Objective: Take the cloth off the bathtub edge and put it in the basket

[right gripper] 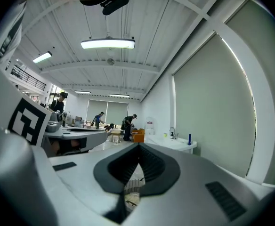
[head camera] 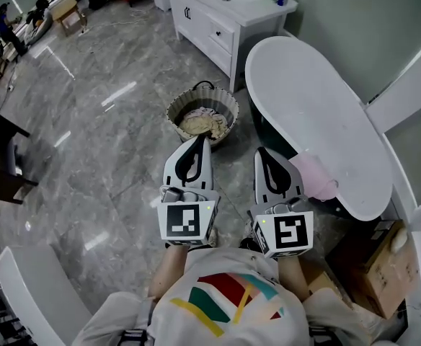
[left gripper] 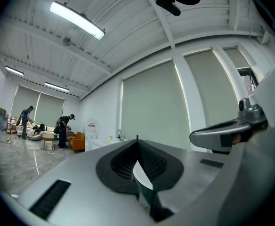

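Both grippers are up in front of me and nothing is in them. The left gripper (head camera: 198, 144) has its jaws pressed together, and the left gripper view shows the ribbed pads meeting with nothing between them. The right gripper (head camera: 265, 154) is the same, closed tight and empty.

The pink cloth (head camera: 316, 176) sits right of centre in the head view, draped over the near edge of the white bathtub (head camera: 318, 99), just beside the right gripper. It's soft, limp and light by the look of it, nothing fragile. I judge it will sag and trail once it's lifted, and the smooth tub rim should let it slide off easily. I'd pinch the bunched fold lying on top of the rim, not the hanging end, so the whole piece comes up together. The jaws have to open first.

Counting now: one pink cloth on the tub, one bathtub, and one woven basket (head camera: 228, 109) on the floor at upper centre. It's well apart from the cloth and already holds some pale fabric (head camera: 202, 124). Two grippers, both free.
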`<state>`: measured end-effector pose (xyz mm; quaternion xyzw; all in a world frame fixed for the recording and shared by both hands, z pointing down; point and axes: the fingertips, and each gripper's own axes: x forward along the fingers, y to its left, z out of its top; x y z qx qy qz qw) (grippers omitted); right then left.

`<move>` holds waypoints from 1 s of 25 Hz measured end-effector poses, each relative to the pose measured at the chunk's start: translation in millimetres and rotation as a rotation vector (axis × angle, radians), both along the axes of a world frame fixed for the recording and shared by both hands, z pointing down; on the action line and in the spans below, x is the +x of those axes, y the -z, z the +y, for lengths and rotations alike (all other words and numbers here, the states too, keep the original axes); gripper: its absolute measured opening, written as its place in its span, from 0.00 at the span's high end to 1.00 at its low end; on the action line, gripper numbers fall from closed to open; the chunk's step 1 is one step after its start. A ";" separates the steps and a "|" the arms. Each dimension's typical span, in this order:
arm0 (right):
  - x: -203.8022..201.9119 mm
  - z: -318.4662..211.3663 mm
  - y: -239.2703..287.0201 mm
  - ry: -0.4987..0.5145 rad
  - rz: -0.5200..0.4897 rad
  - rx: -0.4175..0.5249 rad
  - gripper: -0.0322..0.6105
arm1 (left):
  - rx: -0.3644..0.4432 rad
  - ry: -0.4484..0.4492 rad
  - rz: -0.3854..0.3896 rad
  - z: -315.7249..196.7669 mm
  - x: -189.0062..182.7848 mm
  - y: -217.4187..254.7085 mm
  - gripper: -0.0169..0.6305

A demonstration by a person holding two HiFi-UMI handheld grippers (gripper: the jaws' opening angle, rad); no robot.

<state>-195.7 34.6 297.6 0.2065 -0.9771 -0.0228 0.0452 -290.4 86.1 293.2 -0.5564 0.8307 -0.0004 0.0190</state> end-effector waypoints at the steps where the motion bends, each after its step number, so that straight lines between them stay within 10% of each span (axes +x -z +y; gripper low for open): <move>1: 1.0 -3.9 -0.4 0.000 -0.001 -0.007 0.93 | 0.000 0.002 -0.002 -3.0 1.2 0.9 0.95; 25: 149.0 -130.9 -2.9 -0.314 -0.029 -0.009 0.93 | -0.023 -0.236 -0.027 -134.5 116.3 -2.3 0.95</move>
